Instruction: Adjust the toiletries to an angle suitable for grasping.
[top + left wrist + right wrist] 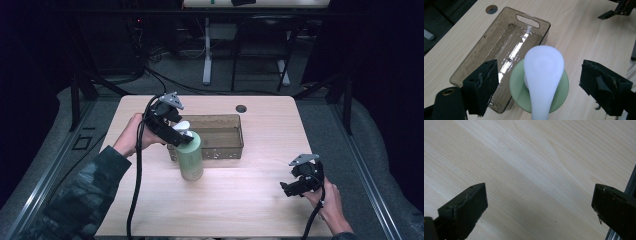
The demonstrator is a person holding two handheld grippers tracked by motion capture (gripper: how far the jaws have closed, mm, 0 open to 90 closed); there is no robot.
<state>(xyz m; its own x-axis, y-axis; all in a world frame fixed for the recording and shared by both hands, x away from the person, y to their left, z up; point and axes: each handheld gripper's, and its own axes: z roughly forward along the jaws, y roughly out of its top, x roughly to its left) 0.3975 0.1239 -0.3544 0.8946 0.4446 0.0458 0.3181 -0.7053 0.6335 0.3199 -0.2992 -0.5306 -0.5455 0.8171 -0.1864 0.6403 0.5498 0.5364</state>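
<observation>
Wooden table carries a clear brown bin, which lies just beyond the left gripper, long side toward it. Green bottle stands upright on the table against the bin's near wall, directly under the left gripper. Its white pump head sits between the jaws, which are apart with a gap on both sides, no contact. Right gripper sits well off to the bottle's right, low over bare wood, jaws wide apart, nothing between them.
</observation>
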